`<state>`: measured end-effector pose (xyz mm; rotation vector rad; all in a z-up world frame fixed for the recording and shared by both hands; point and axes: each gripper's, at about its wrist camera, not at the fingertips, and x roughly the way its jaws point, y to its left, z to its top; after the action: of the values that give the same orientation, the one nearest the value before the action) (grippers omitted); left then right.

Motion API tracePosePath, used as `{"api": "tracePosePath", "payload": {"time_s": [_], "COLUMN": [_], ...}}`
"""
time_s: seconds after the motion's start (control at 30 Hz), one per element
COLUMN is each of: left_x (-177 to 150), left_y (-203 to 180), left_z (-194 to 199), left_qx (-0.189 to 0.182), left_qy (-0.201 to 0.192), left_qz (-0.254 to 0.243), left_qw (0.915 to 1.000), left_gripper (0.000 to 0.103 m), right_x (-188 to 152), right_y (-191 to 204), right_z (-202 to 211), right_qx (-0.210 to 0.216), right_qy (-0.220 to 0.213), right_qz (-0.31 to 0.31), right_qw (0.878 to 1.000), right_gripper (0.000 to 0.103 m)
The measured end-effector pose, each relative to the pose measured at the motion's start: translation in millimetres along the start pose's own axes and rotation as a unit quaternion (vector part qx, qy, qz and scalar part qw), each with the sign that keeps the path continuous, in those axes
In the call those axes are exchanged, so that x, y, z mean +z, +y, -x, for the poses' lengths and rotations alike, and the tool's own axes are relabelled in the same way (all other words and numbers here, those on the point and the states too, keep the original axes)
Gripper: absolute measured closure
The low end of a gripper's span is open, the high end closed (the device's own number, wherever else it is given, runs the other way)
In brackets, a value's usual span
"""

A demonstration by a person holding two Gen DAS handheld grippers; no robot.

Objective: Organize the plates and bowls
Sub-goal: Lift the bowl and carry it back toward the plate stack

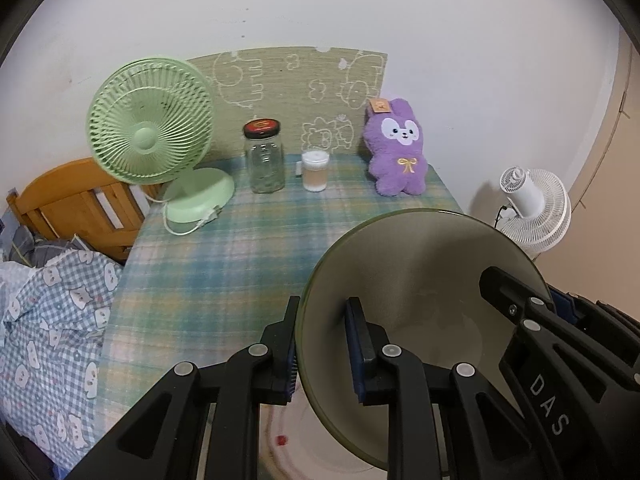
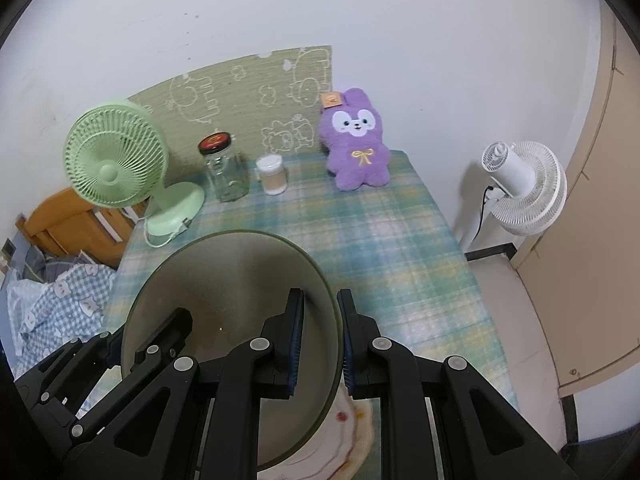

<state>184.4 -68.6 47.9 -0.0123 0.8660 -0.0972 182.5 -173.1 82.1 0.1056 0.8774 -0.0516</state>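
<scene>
We clamp the olive bowl [image 2: 236,280] by its right rim in our right claw [image 2: 320,344], with the left claw [image 2: 120,344] on its left rim, above the plaid worktop [image 2: 380,240].

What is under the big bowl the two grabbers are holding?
Under the bowl lies a cream plate with a wavy edge and red marks, on the checked tablecloth. Only part of the plate shows; the bowl and grippers cover the rest, so anything else beneath is hidden.
</scene>
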Motion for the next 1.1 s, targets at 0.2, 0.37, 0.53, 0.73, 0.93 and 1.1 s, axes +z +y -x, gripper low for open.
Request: {"api": "tracePosePath", "payload": {"time_s": [0.2,0.37,0.53,0.73,0.93,1.1], "left_x": [-16,-30,-43,-62,-79,-89], "left_y": [34,60,79,101,121,131], "left_z": [10,12,13,9,1,-6], "left_qx": [0.002,0.002,0.004,0.009,0.013,0.019], "left_qy": [0.001,0.008,0.015,0.031,0.053,0.064], "left_qz": [-0.002,0.002,0.001,0.000,0.010,0.014], "left_qw": [1.0000,1.0000,0.9999,0.9995,0.9985,0.9977], "left_gripper": [0.084,0.084,0.084,0.084,0.084,0.084], "right_x": [-16,-34,-51,-73,-89,-98], "right_y": [31,57,77,97,114,126], "right_z": [4,5,4,-4,-18,-26], "right_qx": [0.002,0.005,0.008,0.011,0.014,0.015], "right_qy": [0.008,0.014,0.020,0.037,0.059,0.071], "right_qz": [0.004,0.006,0.007,0.008,0.017,0.024], "right_qw": [1.000,1.000,1.000,0.999,0.998,0.997], "right_gripper": [0.083,0.083,0.083,0.083,0.083,0.083]}}
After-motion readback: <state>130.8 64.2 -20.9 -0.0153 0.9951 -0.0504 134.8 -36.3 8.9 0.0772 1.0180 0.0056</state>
